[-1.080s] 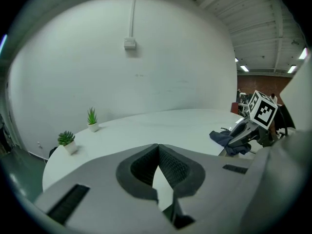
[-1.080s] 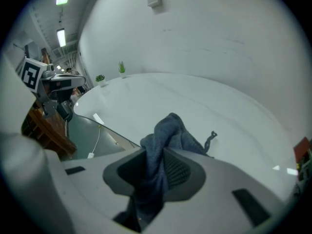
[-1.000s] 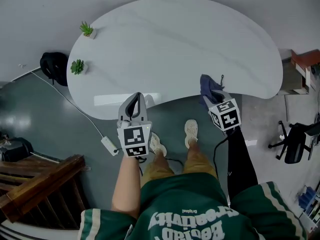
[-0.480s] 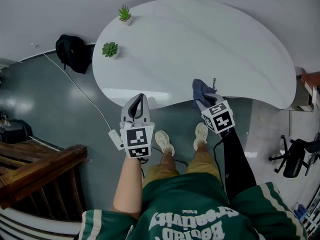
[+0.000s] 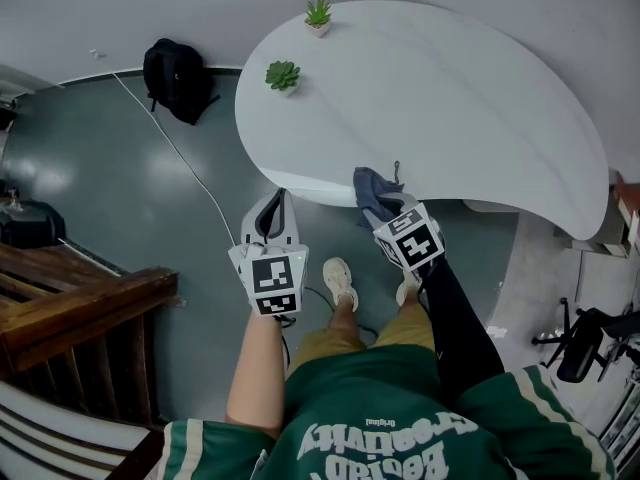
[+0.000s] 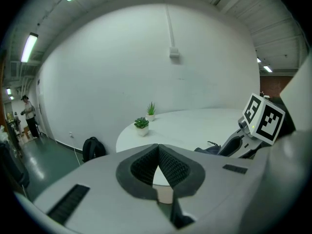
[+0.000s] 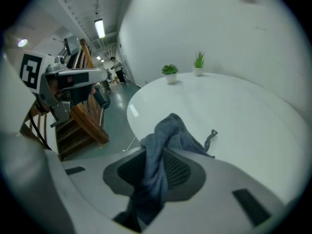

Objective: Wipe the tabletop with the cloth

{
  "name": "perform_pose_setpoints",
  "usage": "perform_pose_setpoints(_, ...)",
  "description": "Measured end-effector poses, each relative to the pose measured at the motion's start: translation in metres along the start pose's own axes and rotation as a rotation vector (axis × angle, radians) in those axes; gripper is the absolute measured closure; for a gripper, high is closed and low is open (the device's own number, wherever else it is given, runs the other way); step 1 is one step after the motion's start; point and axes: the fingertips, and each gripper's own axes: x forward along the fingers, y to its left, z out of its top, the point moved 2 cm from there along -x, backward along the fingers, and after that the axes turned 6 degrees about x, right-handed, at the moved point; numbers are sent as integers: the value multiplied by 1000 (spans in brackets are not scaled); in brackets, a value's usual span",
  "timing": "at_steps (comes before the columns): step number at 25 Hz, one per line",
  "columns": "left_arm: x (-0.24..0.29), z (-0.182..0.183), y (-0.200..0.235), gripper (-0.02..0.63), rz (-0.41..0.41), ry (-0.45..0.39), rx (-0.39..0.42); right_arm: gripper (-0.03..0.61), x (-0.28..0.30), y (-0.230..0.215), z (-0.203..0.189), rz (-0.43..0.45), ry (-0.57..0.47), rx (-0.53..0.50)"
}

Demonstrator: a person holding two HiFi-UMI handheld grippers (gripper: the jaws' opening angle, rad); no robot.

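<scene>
A white kidney-shaped table (image 5: pixel 450 88) lies ahead of me. My right gripper (image 5: pixel 378 206) is shut on a blue-grey cloth (image 5: pixel 370 186) at the table's near edge, left of its middle. In the right gripper view the cloth (image 7: pixel 163 145) bunches up between the jaws and droops over the tabletop (image 7: pixel 234 116). My left gripper (image 5: pixel 276 196) is shut on nothing. It hangs over the floor, just short of the table's left lobe. In the left gripper view its pads (image 6: pixel 168 165) meet, with the table (image 6: pixel 204 123) beyond.
Two small potted plants (image 5: pixel 283 75) (image 5: pixel 318 13) stand on the table's far left end. A black backpack (image 5: pixel 178 78) and a cable (image 5: pixel 190 168) lie on the floor at left. Wooden stairs (image 5: pixel 70 318) are at lower left, an office chair (image 5: pixel 585 338) at right.
I have shifted left along the table's near edge. The right gripper has carried the cloth leftward with it. The left gripper has stayed shut off the table.
</scene>
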Motion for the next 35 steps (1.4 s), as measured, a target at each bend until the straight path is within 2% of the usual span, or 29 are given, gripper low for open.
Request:
perform_pose_setpoints(7,-32,-17,46,614,81,2,-33,472,44,72,36,124,-11,-38)
perform_pose_setpoints(11,-51,-22,69,614,128,-1,-50,471,61,116,54,220,-24,-108)
perform_pose_setpoints(17,-66,-7,80,614,136,-35,-60,471,34,119,76,198,-138,-107)
perform_pose_setpoints(19,-65,4,76,614,128,-51,-53,472,15,110,83,173,-186,-110)
perform_pose_setpoints(25,-50,55,46,614,87,-104,-13,472,-57,52,102,25,-348,-113)
perform_pose_setpoints(30,-37,110,-2,614,38,-160,35,472,-136,-9,110,-141,-521,-147)
perform_pose_setpoints(35,-24,164,-60,614,-9,-221,84,472,-216,-71,109,-289,-636,-129)
